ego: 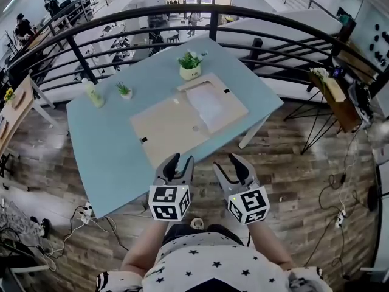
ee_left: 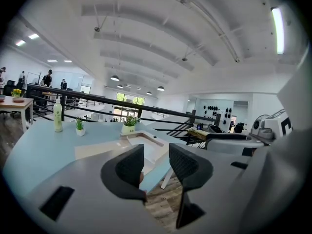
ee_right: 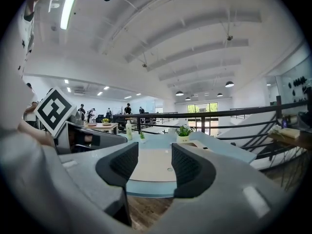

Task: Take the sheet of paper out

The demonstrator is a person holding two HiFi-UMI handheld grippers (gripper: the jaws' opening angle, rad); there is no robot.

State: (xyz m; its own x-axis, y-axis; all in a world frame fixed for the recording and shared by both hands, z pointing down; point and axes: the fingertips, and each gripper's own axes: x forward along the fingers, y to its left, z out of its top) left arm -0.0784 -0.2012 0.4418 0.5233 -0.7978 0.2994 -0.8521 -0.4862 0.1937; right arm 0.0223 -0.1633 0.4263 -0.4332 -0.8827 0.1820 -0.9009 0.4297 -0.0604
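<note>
A tan folder (ego: 176,126) lies open on the light blue table (ego: 103,157). On its right half rests a white sheet of paper (ego: 209,105). My left gripper (ego: 181,160) and right gripper (ego: 226,162) hover side by side over the floor, just short of the table's near edge. Both are open with nothing between the jaws and point at the folder. The left gripper view shows the left gripper (ee_left: 156,162) aimed past the table's corner, with the sheet (ee_left: 148,143) beyond it. In the right gripper view, the right gripper (ee_right: 155,162) frames the folder (ee_right: 153,167).
A potted plant (ego: 189,66) stands at the folder's far edge. A smaller plant (ego: 124,90) and a pale green bottle (ego: 93,93) stand at the table's far left. A black railing (ego: 182,17) runs behind the table. Cables (ego: 85,215) lie on the wooden floor at the left.
</note>
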